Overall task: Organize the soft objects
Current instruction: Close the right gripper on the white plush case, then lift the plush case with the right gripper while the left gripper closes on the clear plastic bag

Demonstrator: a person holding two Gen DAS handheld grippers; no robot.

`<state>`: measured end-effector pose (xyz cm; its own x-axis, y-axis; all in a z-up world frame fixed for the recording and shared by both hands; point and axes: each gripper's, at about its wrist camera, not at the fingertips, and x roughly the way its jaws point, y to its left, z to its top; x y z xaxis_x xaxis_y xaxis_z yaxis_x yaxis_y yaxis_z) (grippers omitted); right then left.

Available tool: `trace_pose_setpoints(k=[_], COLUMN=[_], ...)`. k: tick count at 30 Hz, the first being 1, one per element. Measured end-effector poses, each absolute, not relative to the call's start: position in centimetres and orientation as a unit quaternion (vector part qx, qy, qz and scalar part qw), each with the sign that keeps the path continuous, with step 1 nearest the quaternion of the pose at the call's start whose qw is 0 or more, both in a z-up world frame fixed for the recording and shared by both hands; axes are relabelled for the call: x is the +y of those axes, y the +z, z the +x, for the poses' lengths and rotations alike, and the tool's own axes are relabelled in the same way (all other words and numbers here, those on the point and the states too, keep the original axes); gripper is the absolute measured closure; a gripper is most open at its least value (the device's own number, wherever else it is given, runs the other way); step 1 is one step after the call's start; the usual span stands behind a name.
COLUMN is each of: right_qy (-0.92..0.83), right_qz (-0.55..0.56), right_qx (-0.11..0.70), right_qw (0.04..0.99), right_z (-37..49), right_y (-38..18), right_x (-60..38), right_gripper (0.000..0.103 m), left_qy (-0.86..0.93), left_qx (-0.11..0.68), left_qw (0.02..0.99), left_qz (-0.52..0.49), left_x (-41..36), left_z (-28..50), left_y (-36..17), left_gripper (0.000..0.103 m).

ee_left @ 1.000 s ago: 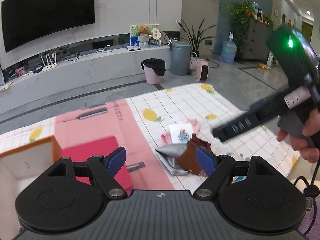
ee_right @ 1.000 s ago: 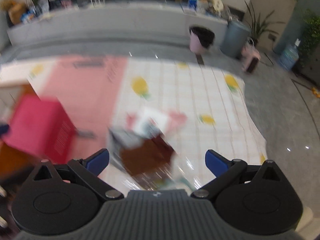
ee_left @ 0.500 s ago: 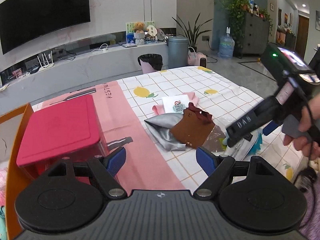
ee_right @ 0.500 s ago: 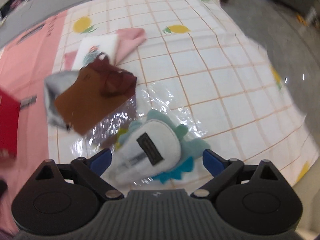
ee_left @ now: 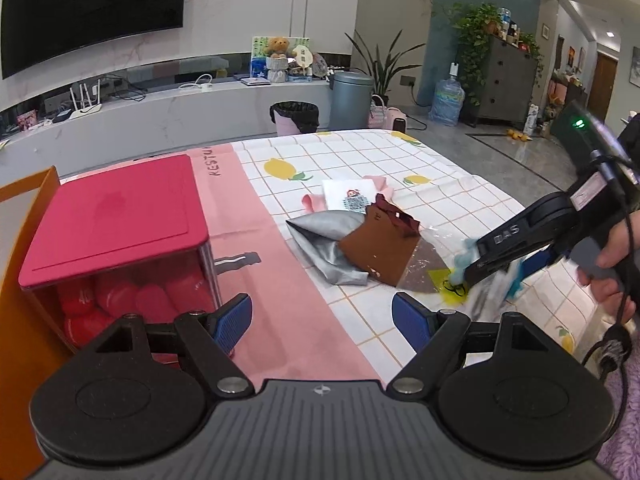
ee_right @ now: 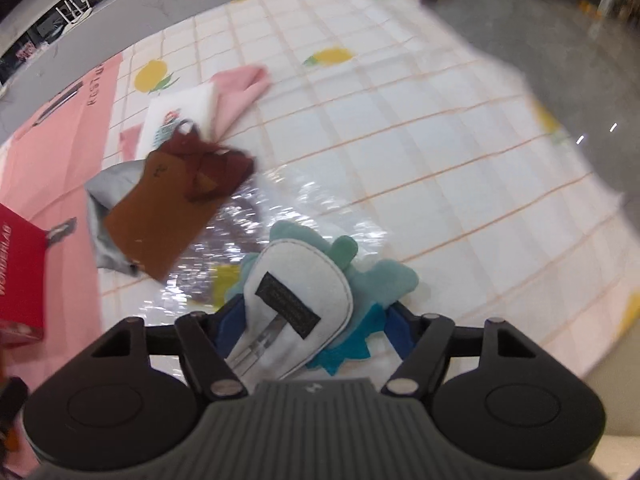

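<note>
A white and teal plush toy [ee_right: 298, 280] lies on a clear plastic bag [ee_right: 320, 196] near the table's front edge. My right gripper [ee_right: 312, 326] points down over it. Its jaws are closing with the toy between the blue pads, and a gap shows at the right pad. The left wrist view shows the right gripper [ee_left: 480, 264] at the right, held by a hand. A brown pouch [ee_right: 176, 204] lies on a silver pouch [ee_right: 98, 196], with a pink cloth and white card [ee_right: 240, 88] behind. My left gripper [ee_left: 322, 318] hovers open over the pink cloth strip, holding nothing.
A red-lidded clear box [ee_left: 116, 216] with red rolls inside stands at the left, beside an orange box wall [ee_left: 24, 240]. The lemon-print tablecloth [ee_left: 360, 160] covers the table. Bins and a plant stand on the floor beyond the far edge.
Both grippers have dropped toward the table. The right one swung down over the plush toy, and its jaws have narrowed around it. The left wrist view now shows the red box closer.
</note>
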<state>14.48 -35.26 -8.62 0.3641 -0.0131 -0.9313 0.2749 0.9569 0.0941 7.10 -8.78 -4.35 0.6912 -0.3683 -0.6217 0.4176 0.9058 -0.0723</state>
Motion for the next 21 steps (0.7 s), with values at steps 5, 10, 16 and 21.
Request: trace_pose_setpoints(k=[5, 10, 16, 21], right_qy=[-0.123, -0.183, -0.194, -0.196], right_qz=[0.097, 0.169, 0.224, 0.175], right_qx=[0.526, 0.556, 0.559, 0.57], right_qw=[0.836, 0.793, 0.774, 0.778], right_z=[12.4, 12.4, 13.4, 14.3], right_y=[-6.6, -8.3, -9.8, -10.3], right_x=[-37.8, -42.3, -44.6, -43.2], right_gripper=[0.032, 0.032, 0.014, 0.024], left_qy=[-0.22, -0.228, -0.23, -0.25], left_qx=[0.329, 0.336, 0.353, 0.353], left_qw=[0.918, 0.913, 0.906, 0.901], left_qz=[0.038, 0.042, 0.031, 0.037], left_x=[-9.0, -9.4, -9.5, -10.1], left_z=[6.5, 6.4, 6.4, 6.1], left_y=[-4.3, -4.5, -4.9, -5.0], left_gripper=[0.009, 0.009, 0.009, 0.009])
